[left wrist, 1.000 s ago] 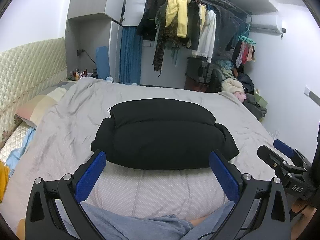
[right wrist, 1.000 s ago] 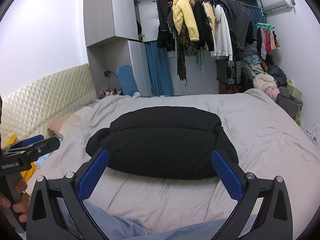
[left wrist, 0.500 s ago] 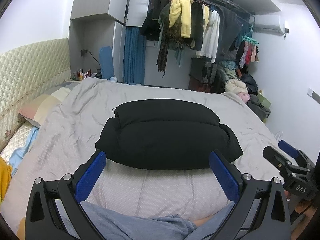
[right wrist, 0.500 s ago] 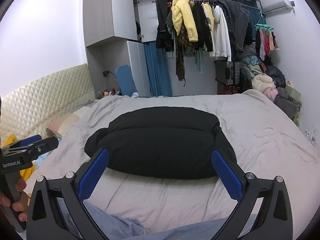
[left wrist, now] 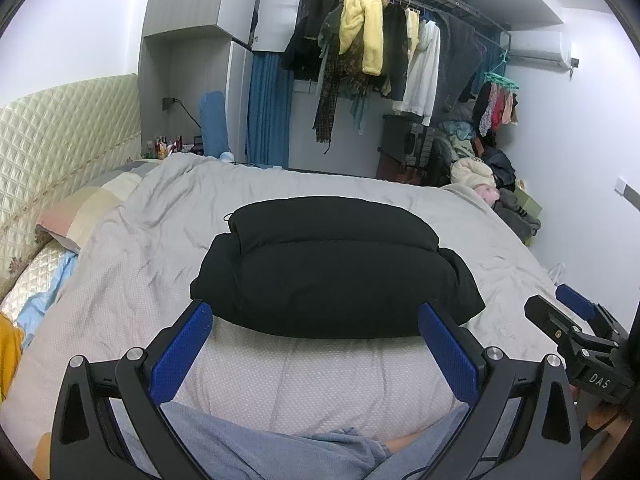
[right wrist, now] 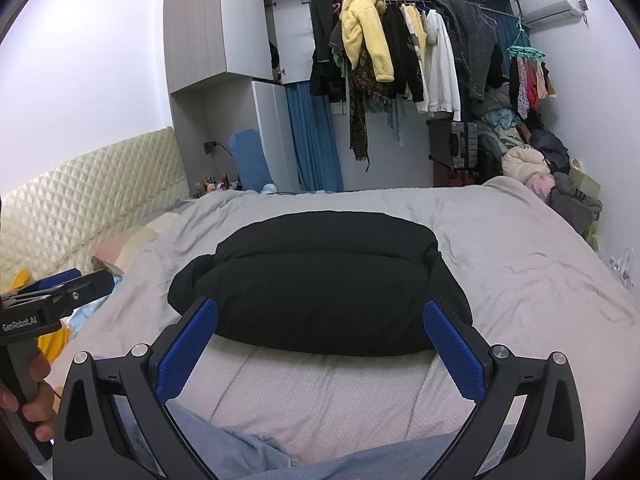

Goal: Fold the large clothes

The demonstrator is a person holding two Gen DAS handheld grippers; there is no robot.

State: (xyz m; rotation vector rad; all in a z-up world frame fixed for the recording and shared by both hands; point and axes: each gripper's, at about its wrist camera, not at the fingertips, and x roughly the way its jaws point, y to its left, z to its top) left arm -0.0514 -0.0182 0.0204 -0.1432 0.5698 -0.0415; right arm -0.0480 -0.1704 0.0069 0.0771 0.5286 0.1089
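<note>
The bulky black padded garment (left wrist: pixel 336 268) is lying folded mid-bed (left wrist: pixel 120 280); both grippers' (left wrist: pixel 316 340) (right wrist: pixel 320 344) fingers are standing apart, gripping nothing. Folding appears complete.

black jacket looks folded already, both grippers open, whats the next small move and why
Probably pull both grippers back. The black jacket lies as a compact bundle on the bed, and the left gripper and right gripper are open, short of it, holding nothing.

Black folded garment (left wrist: pixel 332 268) lies mid-bed (left wrist: pixel 132 264), near its front edge. Left gripper (left wrist: pixel 316 354) wide apart, empty, held short of garment. Right gripper (left wrist: pixel 576 322) at right edge.
</note>
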